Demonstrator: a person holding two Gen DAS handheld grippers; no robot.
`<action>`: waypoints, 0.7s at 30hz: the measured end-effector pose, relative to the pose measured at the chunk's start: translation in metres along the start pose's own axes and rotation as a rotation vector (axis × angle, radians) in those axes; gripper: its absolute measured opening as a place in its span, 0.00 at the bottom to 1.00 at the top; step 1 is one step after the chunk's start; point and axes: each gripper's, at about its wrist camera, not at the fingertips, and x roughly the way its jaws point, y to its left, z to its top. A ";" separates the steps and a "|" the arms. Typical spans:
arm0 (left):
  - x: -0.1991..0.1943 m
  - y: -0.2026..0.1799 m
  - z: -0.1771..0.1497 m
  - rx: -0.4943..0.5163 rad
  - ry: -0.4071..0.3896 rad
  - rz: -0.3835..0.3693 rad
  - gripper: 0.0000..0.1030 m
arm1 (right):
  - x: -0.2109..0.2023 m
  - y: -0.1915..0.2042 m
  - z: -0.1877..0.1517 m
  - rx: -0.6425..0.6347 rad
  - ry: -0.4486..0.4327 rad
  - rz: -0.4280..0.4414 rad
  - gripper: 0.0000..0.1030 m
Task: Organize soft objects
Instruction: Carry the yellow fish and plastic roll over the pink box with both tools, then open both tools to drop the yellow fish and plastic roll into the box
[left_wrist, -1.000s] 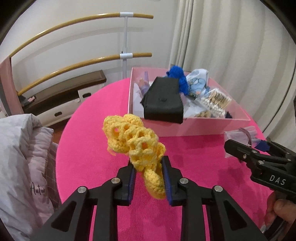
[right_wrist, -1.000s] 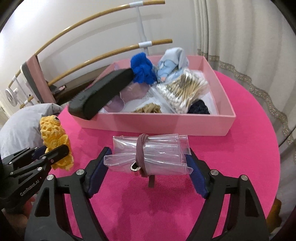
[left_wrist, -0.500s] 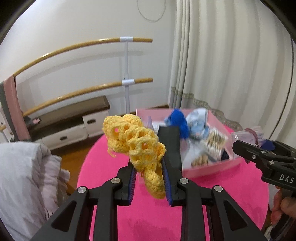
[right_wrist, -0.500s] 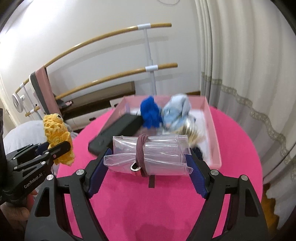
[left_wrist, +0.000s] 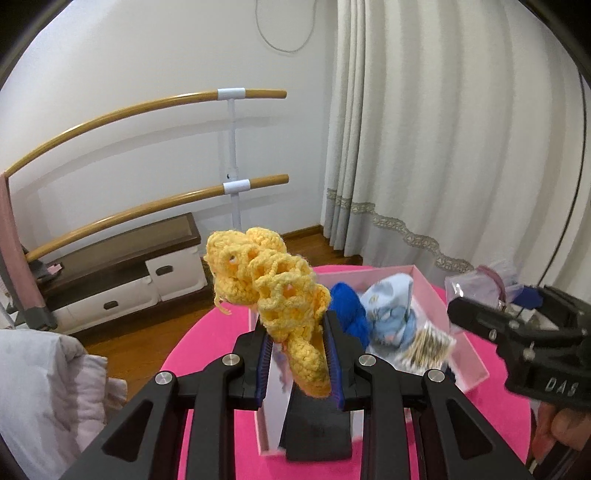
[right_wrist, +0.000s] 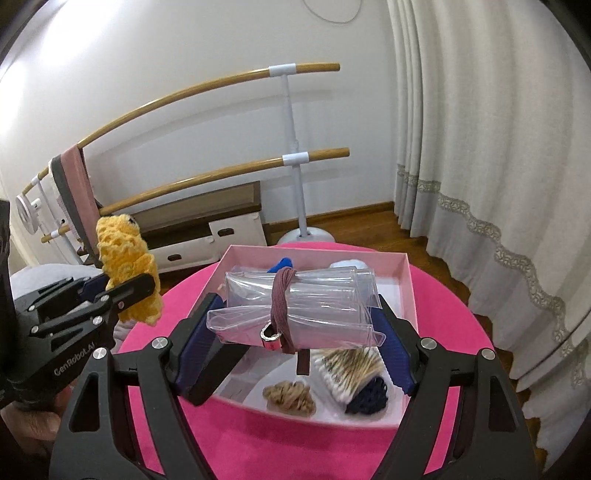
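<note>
Crocheted scrunchie (left_wrist: 275, 295), yellow, openwork, seemingly bunched.

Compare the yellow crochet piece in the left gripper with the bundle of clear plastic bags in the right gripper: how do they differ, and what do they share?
The yellow crochet piece is opaque knotted yarn; the bundle of clear plastic bags is see-through and smooth. The crochet sticks up from the narrow left gripper; the bundle lies crosswise in the wide right gripper. Only the bundle has a band around it. Both are held up above the pink box.
</note>
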 end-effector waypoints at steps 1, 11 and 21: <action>0.005 0.001 0.004 -0.001 0.004 -0.004 0.23 | 0.003 -0.001 0.001 0.000 0.003 -0.003 0.74; 0.063 0.008 0.032 -0.001 0.056 -0.019 0.23 | 0.035 -0.007 0.007 -0.003 0.044 -0.011 0.75; 0.106 0.007 0.043 0.003 0.128 -0.029 0.31 | 0.068 -0.017 0.003 0.018 0.102 -0.014 0.75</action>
